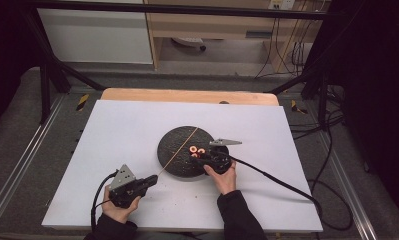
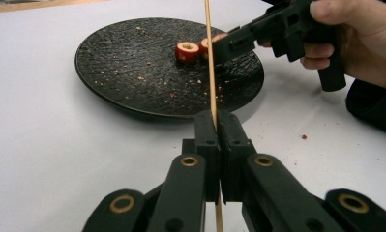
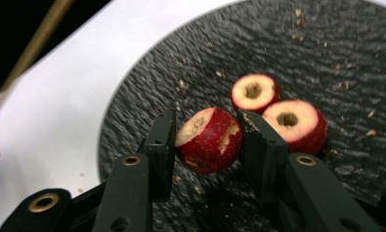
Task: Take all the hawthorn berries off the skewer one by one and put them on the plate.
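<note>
A black round plate (image 1: 177, 142) lies in the middle of the white board. My left gripper (image 1: 154, 179) sits at its near left and is shut on a thin wooden skewer (image 1: 179, 150) that slants up over the plate. In the left gripper view the jaws (image 2: 217, 116) pinch the skewer (image 2: 211, 72) upright. My right gripper (image 1: 193, 157) reaches over the plate's near right edge. Its jaws (image 3: 207, 118) are shut on a red cored fruit piece (image 3: 209, 140), held just above the plate (image 3: 181, 63). Two more cored pieces (image 3: 254, 92) (image 3: 294, 123) lie beside it.
Crumbs are scattered over the plate (image 2: 132, 72). The white board (image 1: 112, 150) spreads wide to the left and behind it, with a wooden table edge (image 1: 187, 95) at the back. Black cables (image 1: 287, 185) trail off to the right.
</note>
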